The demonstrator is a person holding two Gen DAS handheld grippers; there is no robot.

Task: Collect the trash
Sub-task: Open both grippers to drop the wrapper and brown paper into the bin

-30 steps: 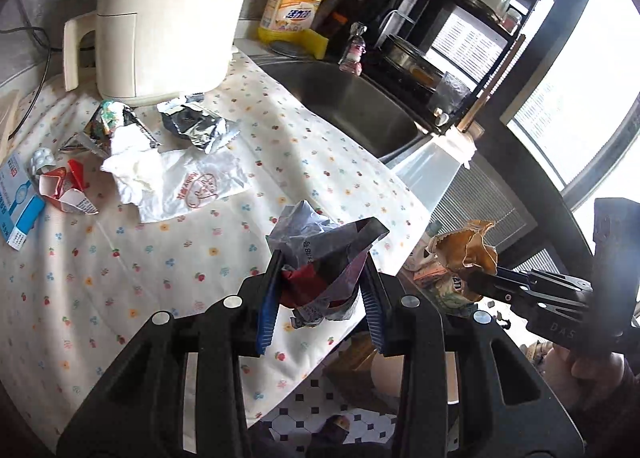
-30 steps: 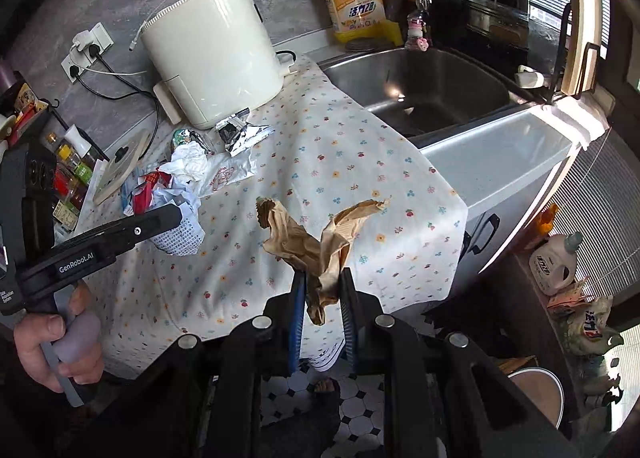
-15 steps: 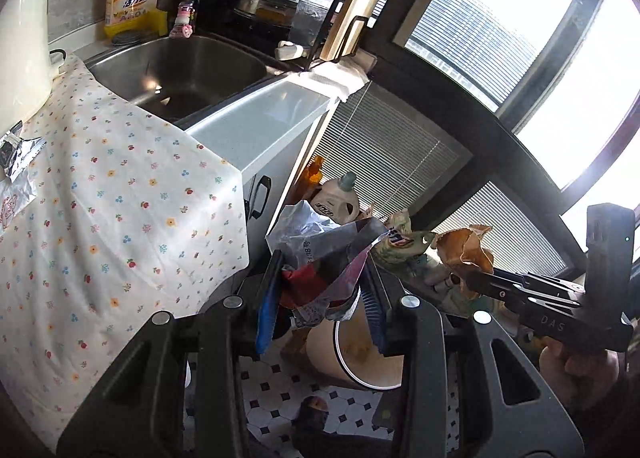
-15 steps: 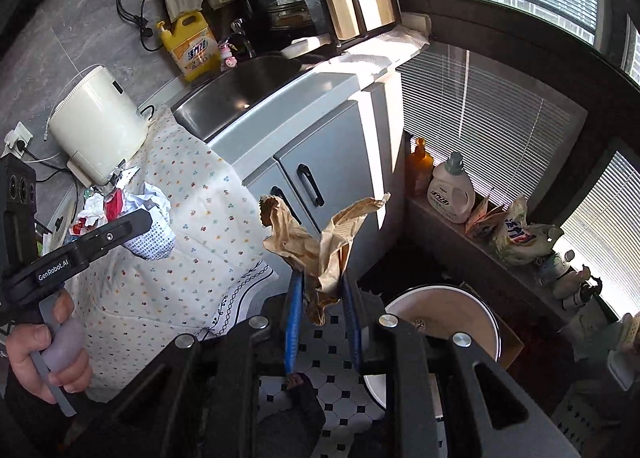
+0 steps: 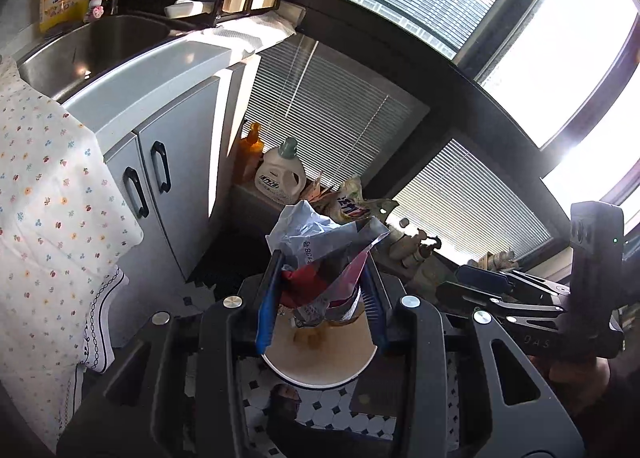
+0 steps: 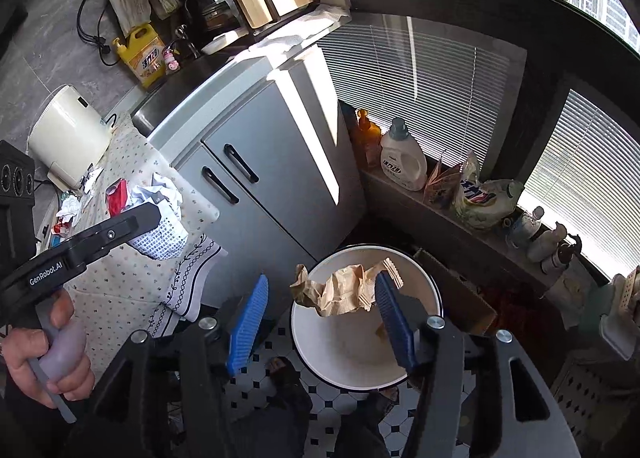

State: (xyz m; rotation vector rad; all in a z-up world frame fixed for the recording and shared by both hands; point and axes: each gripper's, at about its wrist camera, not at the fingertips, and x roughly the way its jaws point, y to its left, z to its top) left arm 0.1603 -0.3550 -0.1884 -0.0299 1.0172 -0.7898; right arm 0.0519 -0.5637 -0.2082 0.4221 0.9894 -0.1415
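While the left tongs clench a crumpled wrapper above the bin, the right tongs gape, brown paper between them.

two hand-held grippers, one white bin, two cabinet door handles, one yellow detergent jug, one white detergent bottle

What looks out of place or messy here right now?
More crumpled trash is strewn on the floral tablecloth beside the white appliance. The brown paper wrapper hangs over the white bin between the right gripper's open jaws, touching one pad.
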